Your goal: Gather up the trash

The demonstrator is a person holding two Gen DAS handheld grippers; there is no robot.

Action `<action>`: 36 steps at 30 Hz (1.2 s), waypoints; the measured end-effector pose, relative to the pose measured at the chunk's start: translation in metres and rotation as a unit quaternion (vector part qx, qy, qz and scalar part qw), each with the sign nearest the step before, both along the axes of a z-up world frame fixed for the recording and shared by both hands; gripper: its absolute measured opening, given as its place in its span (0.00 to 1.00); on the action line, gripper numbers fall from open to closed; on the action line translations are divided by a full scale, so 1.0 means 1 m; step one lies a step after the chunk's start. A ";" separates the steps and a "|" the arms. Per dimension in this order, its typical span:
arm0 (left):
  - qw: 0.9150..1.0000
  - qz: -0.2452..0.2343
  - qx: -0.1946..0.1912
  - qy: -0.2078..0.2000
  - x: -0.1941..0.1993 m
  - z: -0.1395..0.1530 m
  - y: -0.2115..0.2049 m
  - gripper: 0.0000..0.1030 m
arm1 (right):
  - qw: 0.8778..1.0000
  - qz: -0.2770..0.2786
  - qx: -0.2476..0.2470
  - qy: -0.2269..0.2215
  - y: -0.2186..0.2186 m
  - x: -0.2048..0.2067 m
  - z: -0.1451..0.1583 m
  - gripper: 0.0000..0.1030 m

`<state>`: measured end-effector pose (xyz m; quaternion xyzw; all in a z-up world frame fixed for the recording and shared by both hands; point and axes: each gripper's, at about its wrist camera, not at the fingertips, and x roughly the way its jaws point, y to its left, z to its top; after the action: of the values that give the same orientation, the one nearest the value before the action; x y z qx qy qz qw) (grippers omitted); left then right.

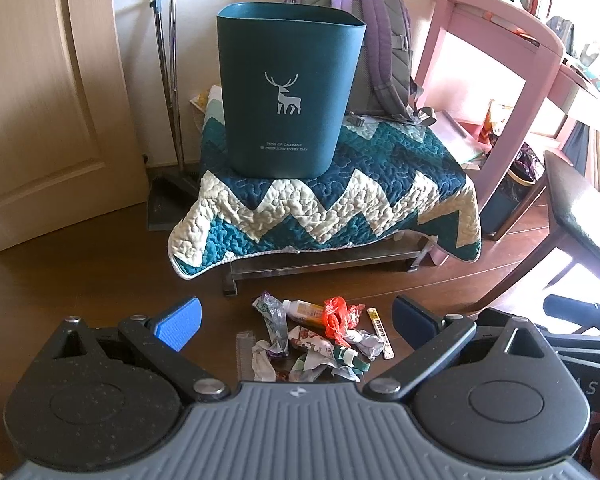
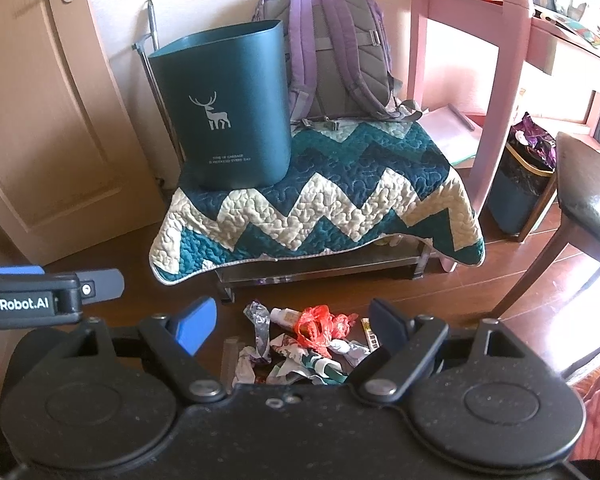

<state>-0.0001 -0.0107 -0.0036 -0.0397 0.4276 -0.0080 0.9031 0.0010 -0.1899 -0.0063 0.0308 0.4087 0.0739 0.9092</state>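
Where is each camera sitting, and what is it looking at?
Left wrist: sits on the left gripper, looking forward over its open blue fingers at the trash pile and teal bin.
Right wrist: sits on the right gripper, open too, aimed the same way; the left gripper pokes in at its left edge.
Both share the pile, bin, quilt and purple backpack.

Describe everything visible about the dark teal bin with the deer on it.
The teal bin is a smooth, matte, plastic-looking container with rounded corners, tapering toward its base. A pale deer silhouette and two lines of small pale lettering mark its front. It stands upright, top open, no lid, on the zigzag quilt draped over a low bench, with a purple backpack behind it. Its inside is hidden. Neither tool touches it.
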 end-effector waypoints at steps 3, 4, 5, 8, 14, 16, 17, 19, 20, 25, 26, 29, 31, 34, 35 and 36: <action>1.000 -0.002 0.000 0.001 -0.001 0.000 0.000 0.99 | 1.000 0.000 0.001 -0.006 -0.001 -0.002 0.003 0.81; 1.000 -0.003 0.000 0.000 -0.002 -0.001 0.000 0.99 | 1.000 -0.001 0.001 -0.009 -0.001 -0.003 0.004 0.81; 1.000 -0.003 0.000 0.000 -0.003 0.000 0.000 0.99 | 1.000 -0.002 0.001 -0.012 -0.001 -0.004 0.004 0.81; 1.000 -0.005 0.002 -0.003 -0.004 0.001 0.001 0.99 | 1.000 -0.004 0.003 -0.018 -0.002 -0.004 0.007 0.81; 1.000 -0.009 0.004 -0.007 -0.005 0.001 0.001 0.99 | 1.000 -0.005 0.004 -0.021 -0.002 -0.005 0.009 0.81; 1.000 -0.009 0.005 -0.007 -0.005 0.001 0.001 0.99 | 1.000 -0.005 0.003 -0.024 -0.002 -0.005 0.011 0.81; 1.000 -0.010 0.004 -0.006 -0.005 0.001 0.002 0.99 | 1.000 -0.005 0.004 -0.024 -0.002 -0.005 0.011 0.81; 1.000 -0.012 0.004 -0.005 -0.005 0.001 0.002 0.99 | 1.000 -0.004 0.004 -0.026 -0.002 -0.006 0.012 0.81; 1.000 -0.013 0.005 -0.005 -0.005 0.001 0.002 0.99 | 1.000 -0.004 0.004 -0.027 -0.002 -0.006 0.013 0.81; 1.000 -0.016 0.007 -0.004 -0.005 0.001 0.002 0.99 | 1.000 -0.004 0.003 -0.028 -0.003 -0.006 0.012 0.81; 1.000 -0.016 0.007 -0.003 -0.005 0.001 0.002 0.99 | 1.000 -0.004 0.004 -0.027 -0.003 -0.006 0.012 0.81; 1.000 -0.014 0.004 -0.002 -0.005 0.002 0.004 0.99 | 1.000 -0.004 0.004 -0.028 -0.002 -0.006 0.013 0.81; 1.000 -0.014 0.005 -0.002 -0.005 0.001 0.004 0.99 | 1.000 -0.005 0.005 -0.028 -0.003 -0.007 0.012 0.81; 1.000 -0.015 0.006 -0.002 -0.006 0.001 0.005 0.99 | 1.000 -0.005 0.004 -0.028 -0.003 -0.007 0.012 0.81; 1.000 -0.014 0.006 -0.002 -0.006 0.001 0.005 0.99 | 1.000 -0.005 0.004 -0.028 -0.003 -0.007 0.012 0.81; 1.000 -0.014 0.005 -0.002 -0.006 0.001 0.005 0.99 | 1.000 -0.004 0.004 -0.028 -0.003 -0.006 0.012 0.81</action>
<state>-0.0061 -0.0059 -0.0027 -0.0287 0.4262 -0.0188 0.9040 -0.0054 -0.1930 0.0055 0.0343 0.3823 0.0727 0.9205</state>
